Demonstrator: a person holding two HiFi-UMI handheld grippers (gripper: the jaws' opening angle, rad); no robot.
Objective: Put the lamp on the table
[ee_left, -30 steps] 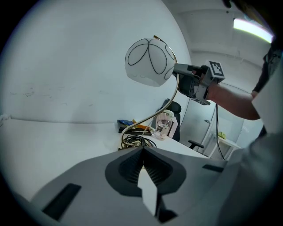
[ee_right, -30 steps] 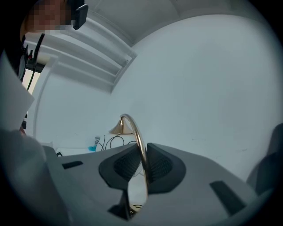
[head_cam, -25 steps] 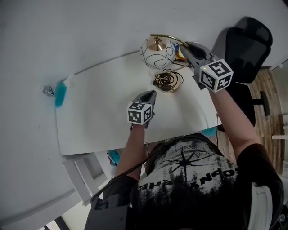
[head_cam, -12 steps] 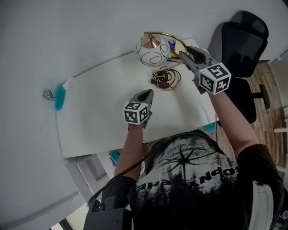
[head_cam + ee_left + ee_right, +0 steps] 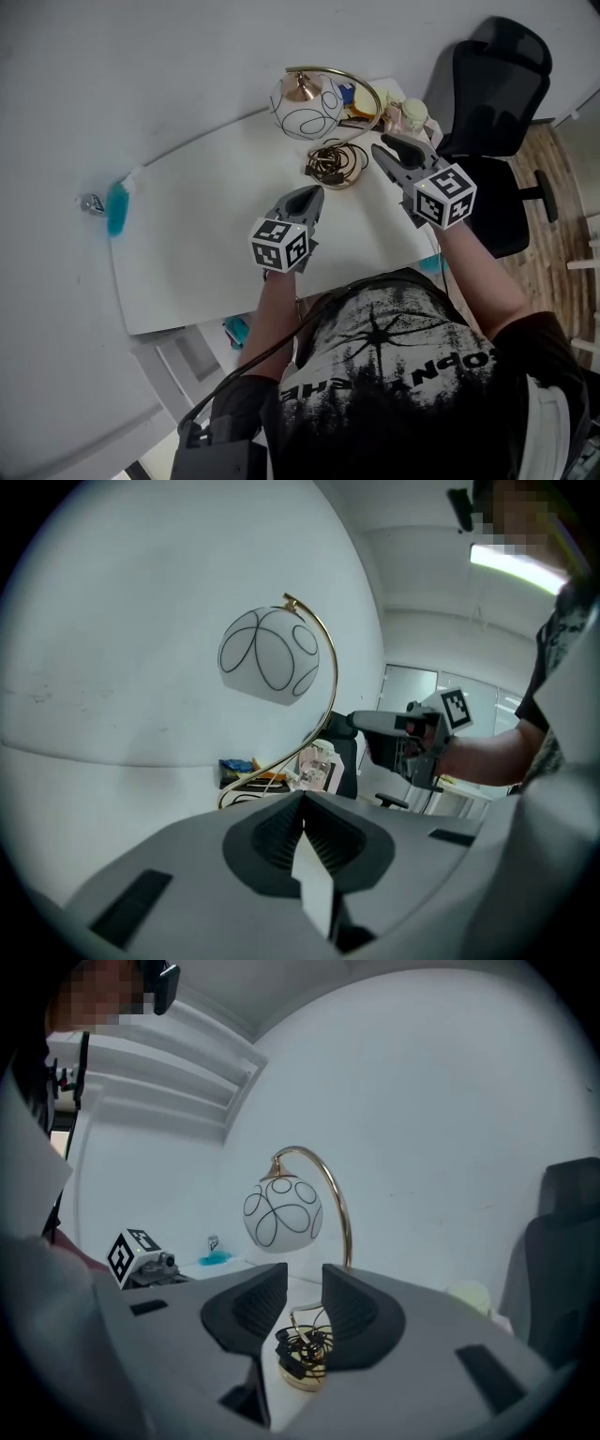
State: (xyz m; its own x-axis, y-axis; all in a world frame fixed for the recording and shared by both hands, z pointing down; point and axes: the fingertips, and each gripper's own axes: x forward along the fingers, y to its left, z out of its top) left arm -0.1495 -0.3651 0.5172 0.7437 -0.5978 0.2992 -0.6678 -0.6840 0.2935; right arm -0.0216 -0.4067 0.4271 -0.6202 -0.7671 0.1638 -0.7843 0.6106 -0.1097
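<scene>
Standing upright near tabletop [image 5: 187,253] far right corner: lamp [image 5: 309,105], cord [image 5: 333,164] coiled on base. Right gripper [image 5: 384,146]: jaws just opened wide, empty, beside lamp. Left gripper [image 5: 312,194]: jaws together, empty.

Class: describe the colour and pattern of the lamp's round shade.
White shade with thin black looping lines; clearest in the left gripper view.
</scene>
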